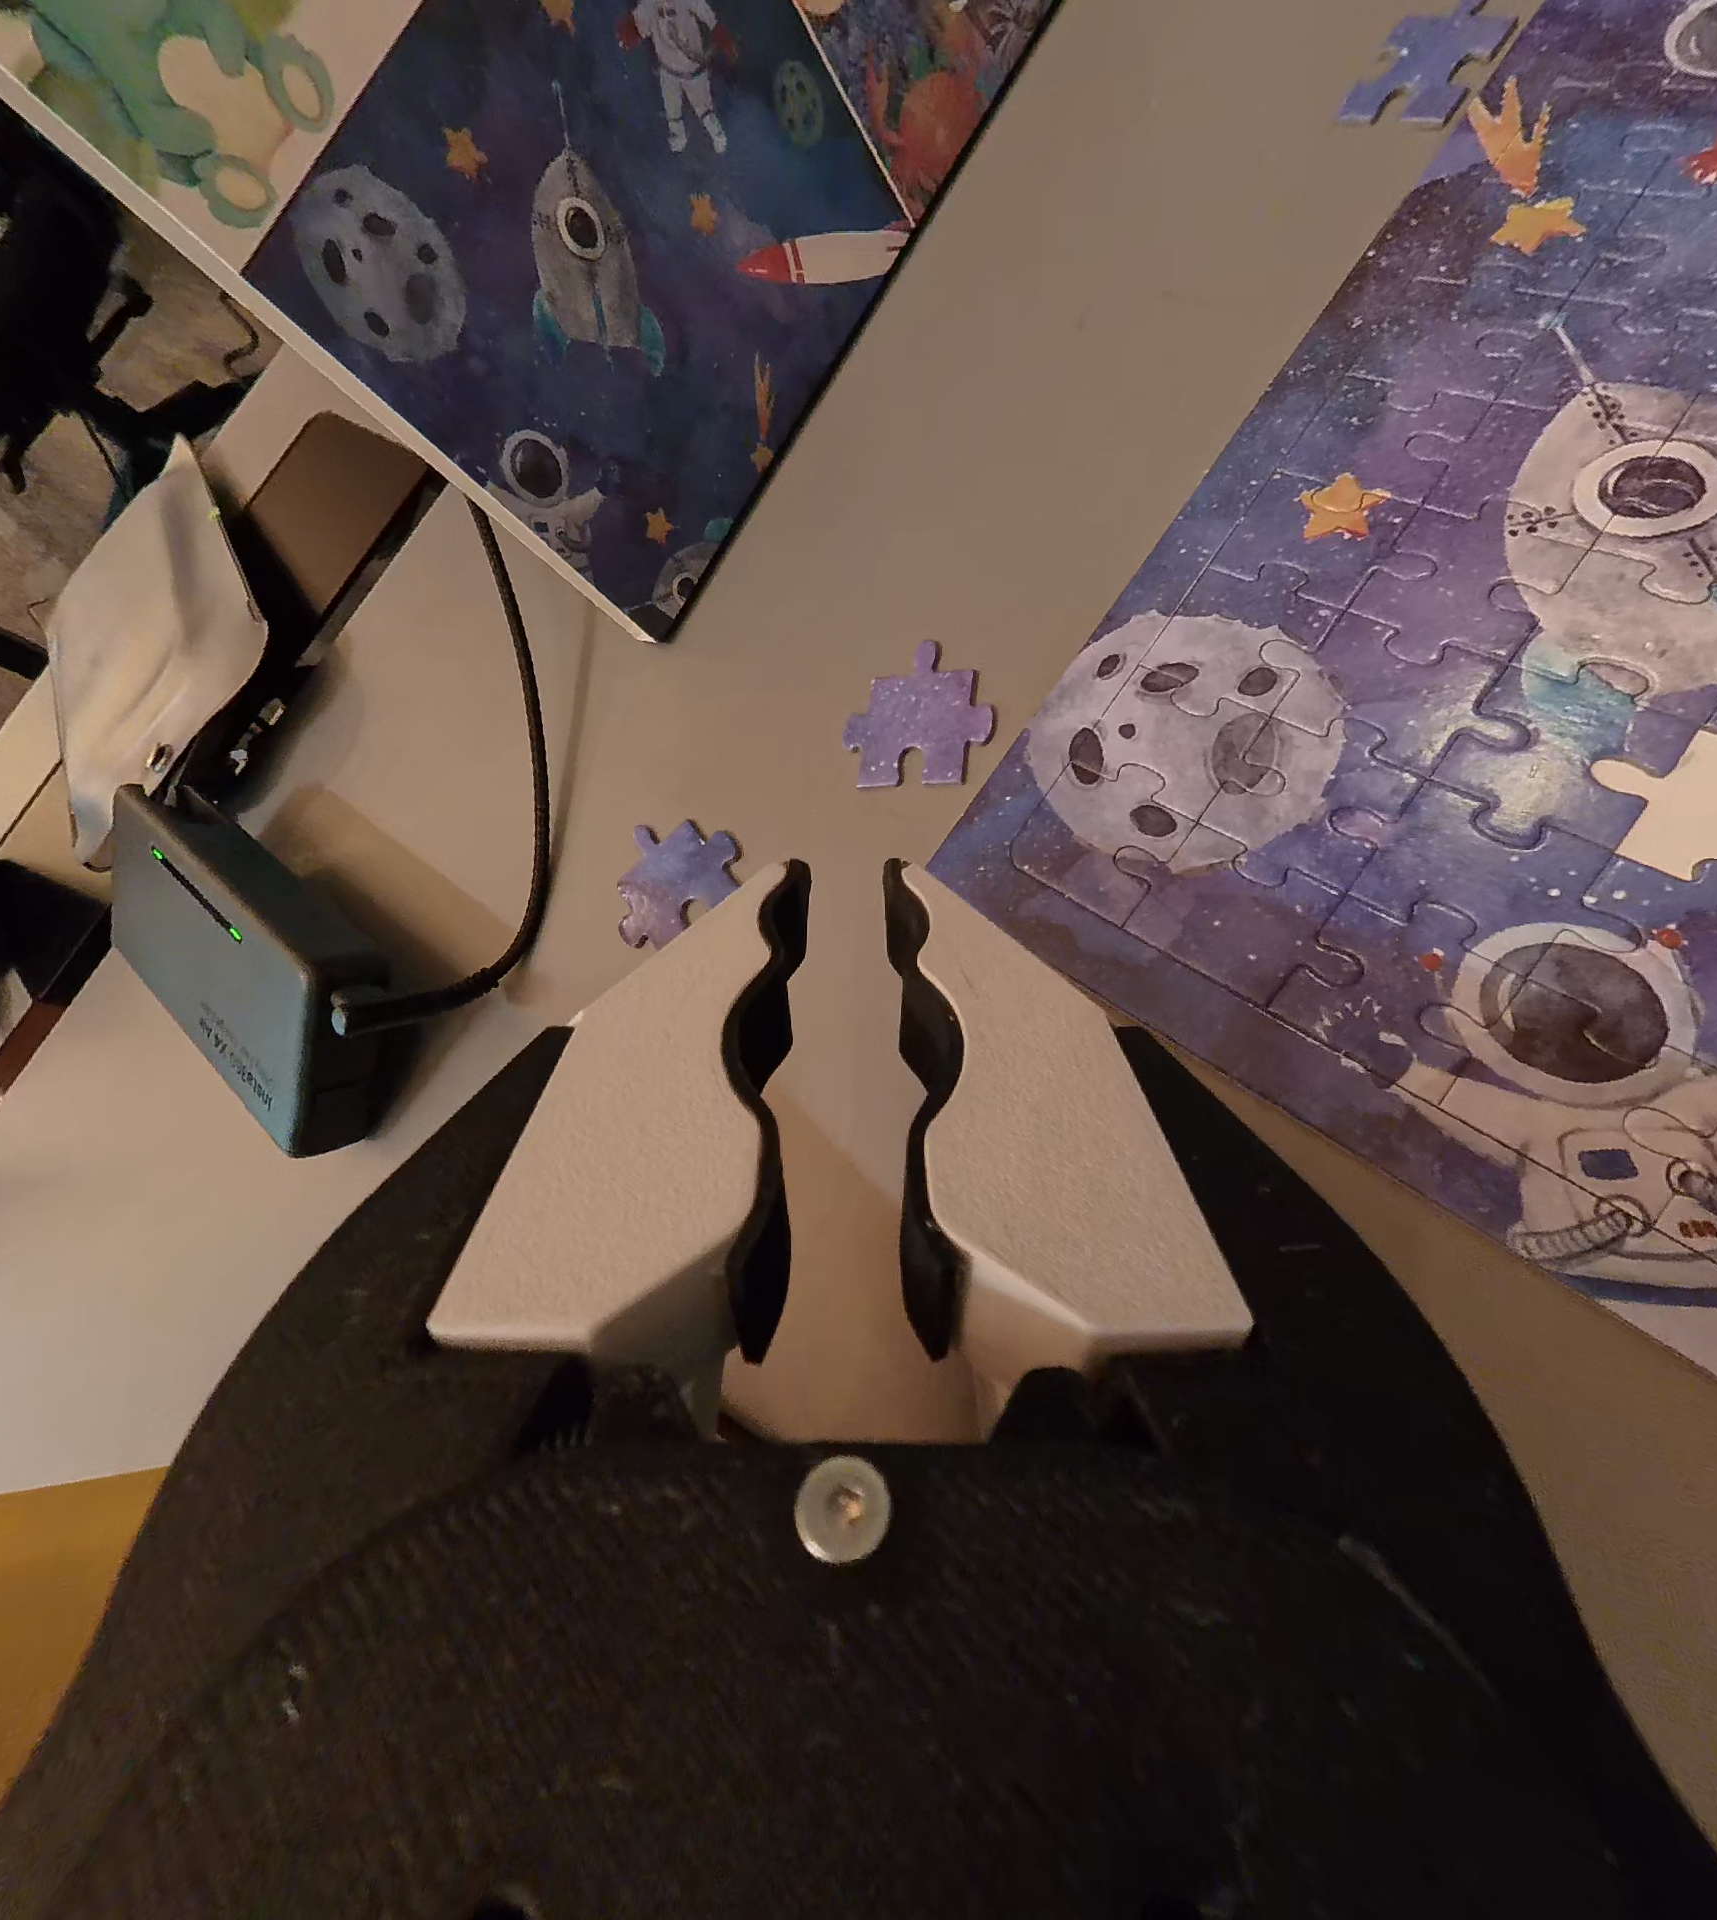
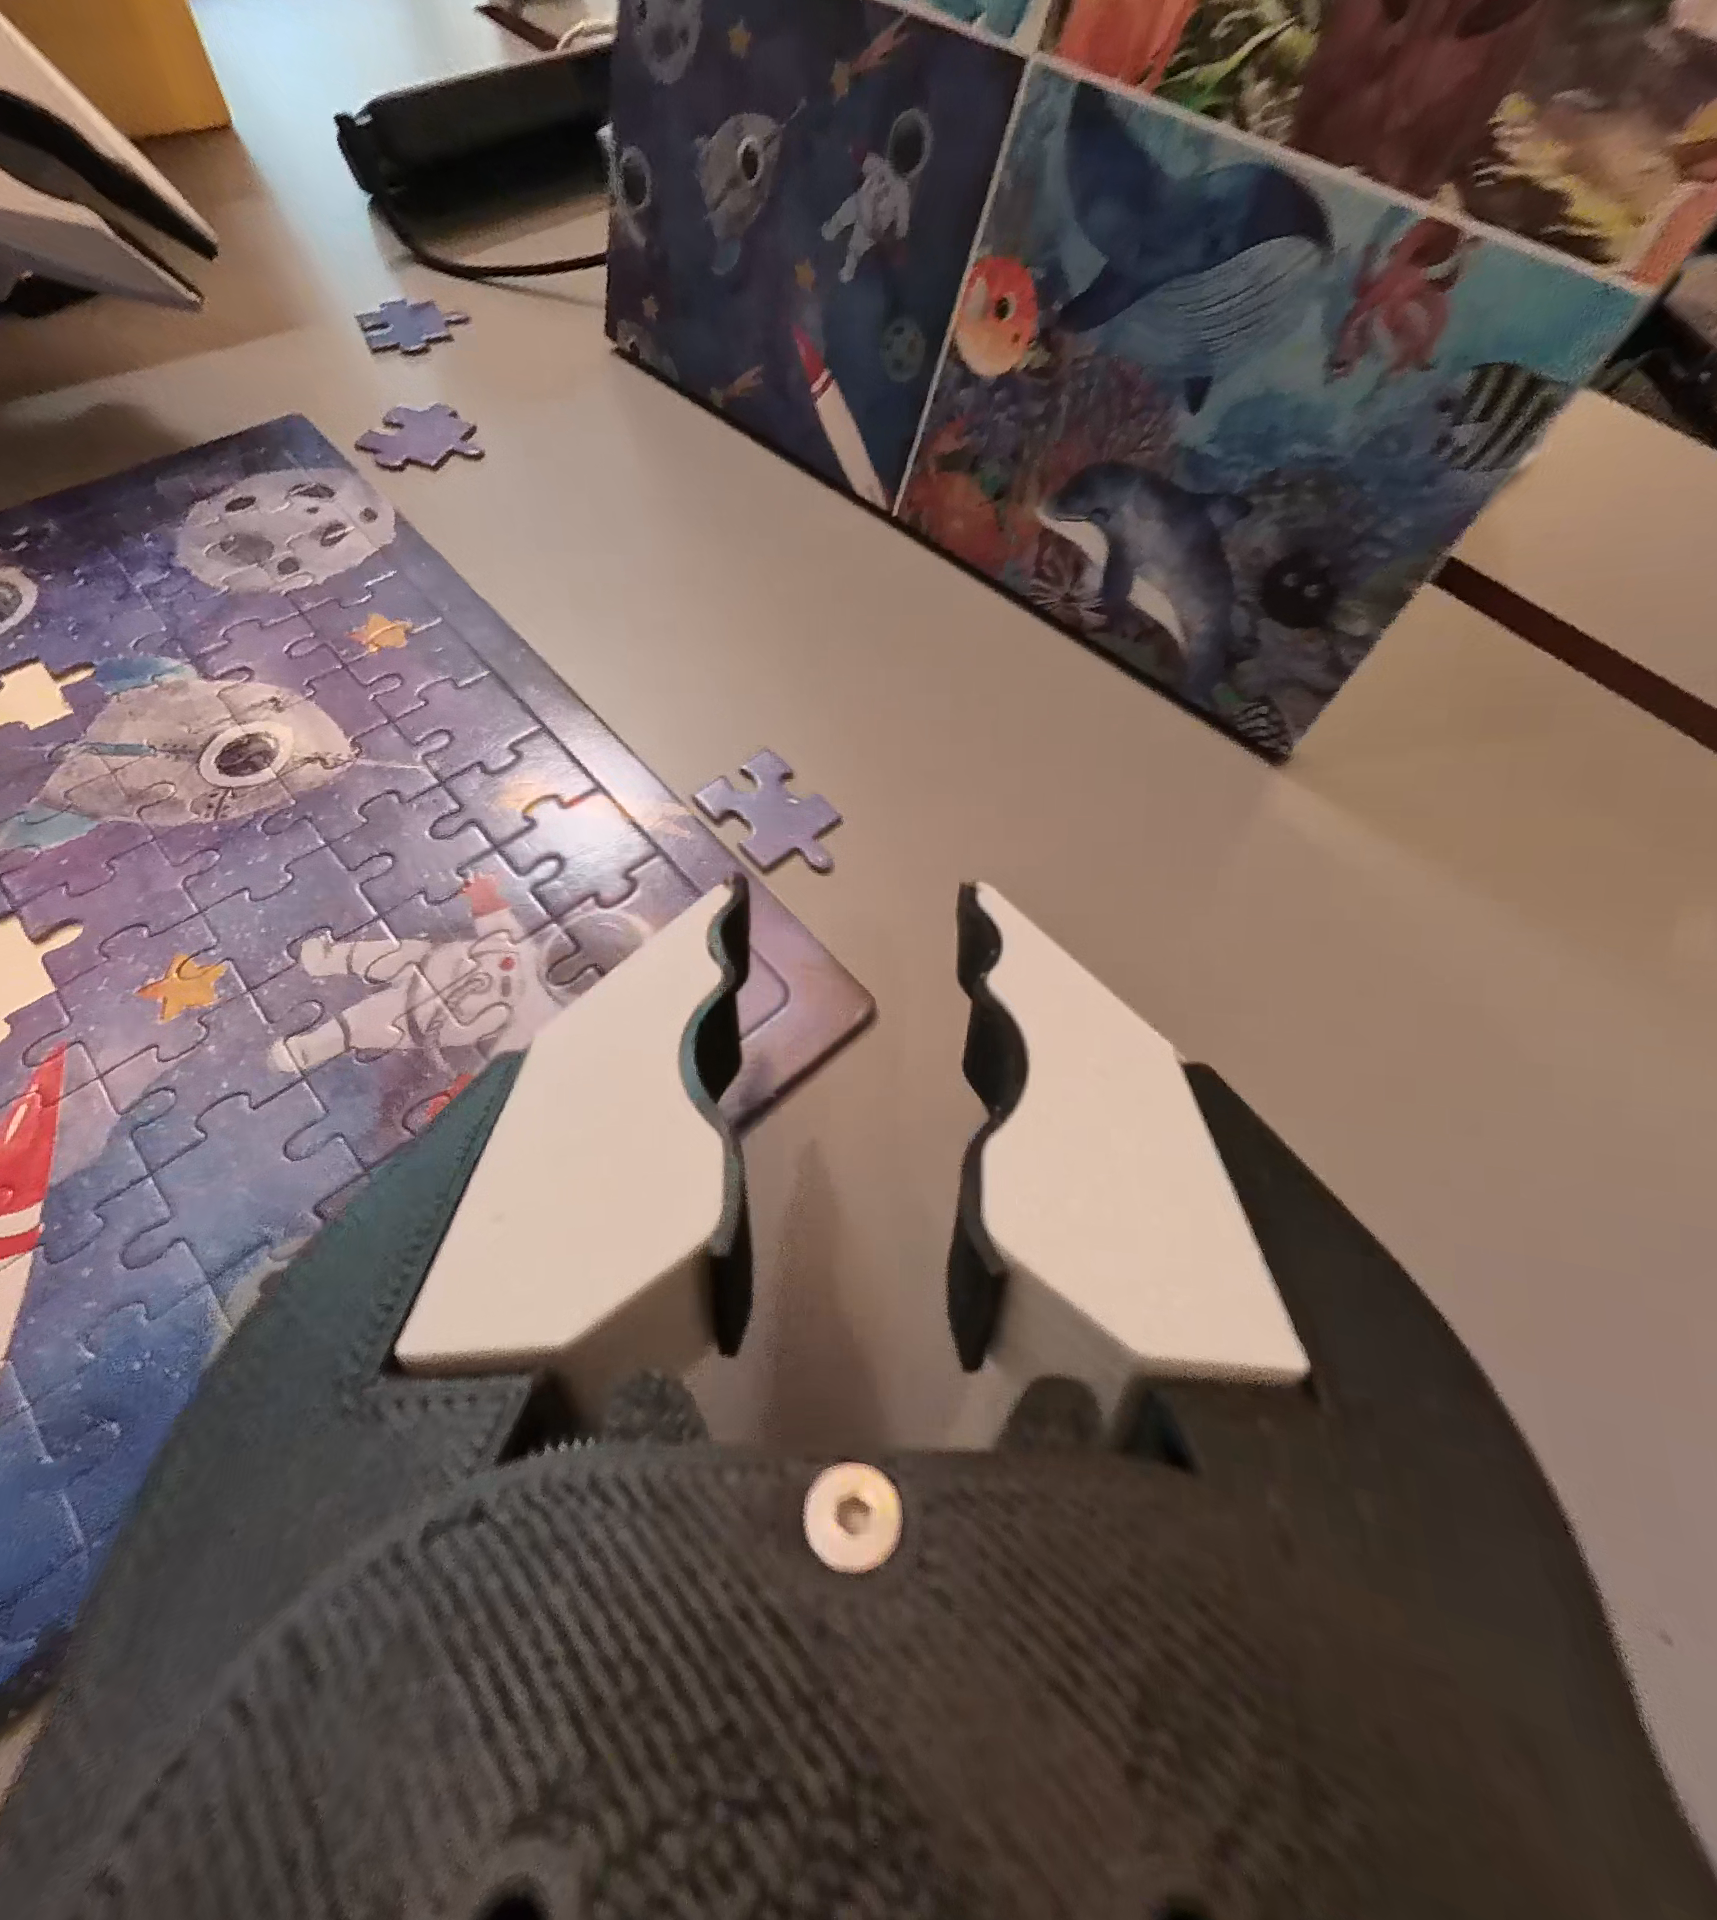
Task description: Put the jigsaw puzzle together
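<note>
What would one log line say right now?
left tongs: open, empty | right tongs: open, empty | puzzle: gaps left | loose piece: on table

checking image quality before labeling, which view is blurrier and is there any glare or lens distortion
Right wrist view is blurrier: the picture box smears toward its top right. Left wrist view is sharp on the loose piece, with soft glare on the assembled puzzle. Both are wide-angle, bending the table edges, and dimly, warmly lit.

Glossy cardboard puzzle (image 1: 1456,623), matt table (image 1: 989,468)
</note>
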A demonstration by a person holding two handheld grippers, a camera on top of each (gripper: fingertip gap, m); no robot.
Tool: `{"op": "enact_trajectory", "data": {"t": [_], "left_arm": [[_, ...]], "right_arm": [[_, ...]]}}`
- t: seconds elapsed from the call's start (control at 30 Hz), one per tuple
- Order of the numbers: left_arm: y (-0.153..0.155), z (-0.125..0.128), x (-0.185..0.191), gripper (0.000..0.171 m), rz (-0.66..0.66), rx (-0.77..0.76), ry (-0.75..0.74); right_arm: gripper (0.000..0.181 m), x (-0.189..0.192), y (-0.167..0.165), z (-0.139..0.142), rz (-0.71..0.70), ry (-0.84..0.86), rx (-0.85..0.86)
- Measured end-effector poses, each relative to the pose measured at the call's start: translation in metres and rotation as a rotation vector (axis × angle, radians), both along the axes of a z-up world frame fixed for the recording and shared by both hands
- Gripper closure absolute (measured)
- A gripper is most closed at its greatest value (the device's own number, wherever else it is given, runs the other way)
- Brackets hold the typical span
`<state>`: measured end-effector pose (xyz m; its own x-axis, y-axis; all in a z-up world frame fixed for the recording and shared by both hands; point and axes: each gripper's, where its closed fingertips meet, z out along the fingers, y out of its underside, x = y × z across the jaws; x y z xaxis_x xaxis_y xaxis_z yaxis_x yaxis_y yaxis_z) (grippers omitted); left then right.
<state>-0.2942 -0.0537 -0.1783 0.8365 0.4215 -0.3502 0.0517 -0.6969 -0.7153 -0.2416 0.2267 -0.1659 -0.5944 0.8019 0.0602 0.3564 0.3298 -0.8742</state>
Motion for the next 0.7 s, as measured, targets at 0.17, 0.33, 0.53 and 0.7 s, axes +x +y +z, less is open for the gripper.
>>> {"op": "enact_trajectory", "data": {"t": [0.17, 0.33, 0.53, 0.7], "left_arm": [[0.004, -0.001, 0.003, 0.159, -0.012, 0.001, -0.007], [0.014, 0.000, 0.013, 0.158, -0.045, 0.030, -0.037], [0.022, 0.002, 0.021, 0.157, -0.073, 0.013, -0.014], [0.025, 0.005, 0.024, 0.157, -0.084, 0.009, 0.003]], "right_arm": [[0.148, -0.002, -0.026, -0.012, 0.031, -0.028, 0.022], [0.148, -0.007, -0.051, -0.017, 0.056, -0.071, -0.012], [0.145, -0.013, -0.058, -0.037, 0.041, -0.131, 0.110], [0.151, -0.025, -0.025, -0.040, -0.081, -0.091, 0.227]]}}
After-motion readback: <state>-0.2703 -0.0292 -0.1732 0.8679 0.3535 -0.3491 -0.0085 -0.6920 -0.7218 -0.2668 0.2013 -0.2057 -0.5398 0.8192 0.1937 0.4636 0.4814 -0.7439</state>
